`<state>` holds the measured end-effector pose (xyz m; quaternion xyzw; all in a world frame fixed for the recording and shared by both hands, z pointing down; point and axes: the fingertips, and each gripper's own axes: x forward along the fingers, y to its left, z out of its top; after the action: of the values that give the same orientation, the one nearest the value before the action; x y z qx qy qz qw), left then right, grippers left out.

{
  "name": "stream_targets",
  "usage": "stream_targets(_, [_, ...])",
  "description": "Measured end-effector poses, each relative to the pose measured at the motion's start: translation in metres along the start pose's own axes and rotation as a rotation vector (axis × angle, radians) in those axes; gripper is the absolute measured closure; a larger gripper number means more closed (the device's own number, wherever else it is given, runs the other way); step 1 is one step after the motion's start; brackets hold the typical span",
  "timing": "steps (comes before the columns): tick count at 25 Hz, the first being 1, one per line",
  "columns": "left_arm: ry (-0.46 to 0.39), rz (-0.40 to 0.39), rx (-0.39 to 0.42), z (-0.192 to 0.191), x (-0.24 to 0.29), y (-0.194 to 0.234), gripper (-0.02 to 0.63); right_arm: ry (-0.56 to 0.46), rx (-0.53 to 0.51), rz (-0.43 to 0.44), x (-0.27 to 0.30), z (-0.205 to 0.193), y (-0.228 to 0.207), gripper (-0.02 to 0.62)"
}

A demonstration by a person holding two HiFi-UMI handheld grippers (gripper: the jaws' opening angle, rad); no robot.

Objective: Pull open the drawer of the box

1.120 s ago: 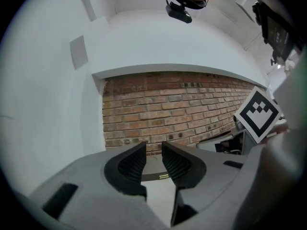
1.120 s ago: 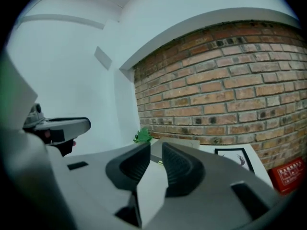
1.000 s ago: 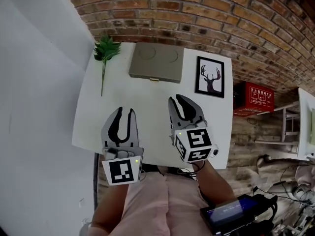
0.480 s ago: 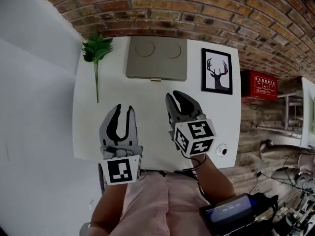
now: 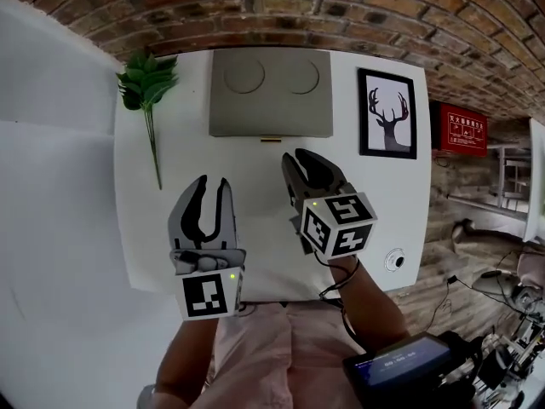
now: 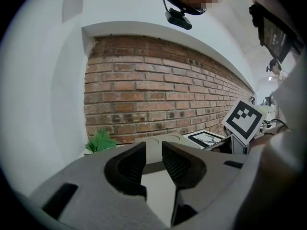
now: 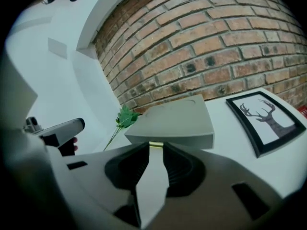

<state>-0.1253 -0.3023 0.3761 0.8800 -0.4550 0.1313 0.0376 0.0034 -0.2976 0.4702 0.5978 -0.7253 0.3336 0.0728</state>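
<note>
**Head view.** The box point(image 5: 271, 92) lies flat at the far edge of the white bench point(image 5: 153, 228), against the brick wall point(image 5: 341, 7). Its drawer is shut, with the brass drawer handle point(image 5: 272, 139) at the middle of the near face. A plant sprig point(image 5: 146, 88) lies to the left of the box and a framed deer picture point(image 5: 387, 113) to the right. The left gripper point(image 5: 213, 181) is over bare bench, apart from the box. The right gripper point(image 5: 302, 162) points at the box front, its tips just short of the handle.

**Left gripper view.** The jaws are apart with nothing between them. The box is ahead and slightly right.

**Right gripper view.** The jaws have just been opening and stand apart. The handle lines up with the gap at their tips, and the pads do not press on it.
</note>
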Motion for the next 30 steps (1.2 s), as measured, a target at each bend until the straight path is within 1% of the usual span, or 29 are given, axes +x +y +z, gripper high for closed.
stream_targets(4, [0.027,-0.009,-0.008,-0.012,0.012,0.007,0.499,0.038,0.034,0.009,0.018,-0.008,-0.004,0.495])
stream_targets(9, [0.043,-0.016,0.003,-0.021,0.022,0.015,0.497,0.097,0.087,0.031,0.035,-0.018,-0.006,0.489])
stream_targets(14, [0.058,-0.013,-0.016,-0.029,0.025,0.023,0.497,0.145,0.112,0.036,0.045,-0.019,-0.007,0.486])
stream_targets(21, [0.059,-0.015,-0.034,-0.034,0.026,0.030,0.497,0.222,0.156,0.052,0.055,-0.023,-0.003,0.483])
stream_targets(26, [0.054,-0.006,-0.042,-0.034,0.023,0.037,0.497,0.254,0.238,0.072,0.057,-0.028,-0.001,0.482])
stream_targets(30, [0.055,0.005,-0.056,-0.034,0.020,0.042,0.497,0.235,0.356,0.115,0.057,-0.025,0.001,0.491])
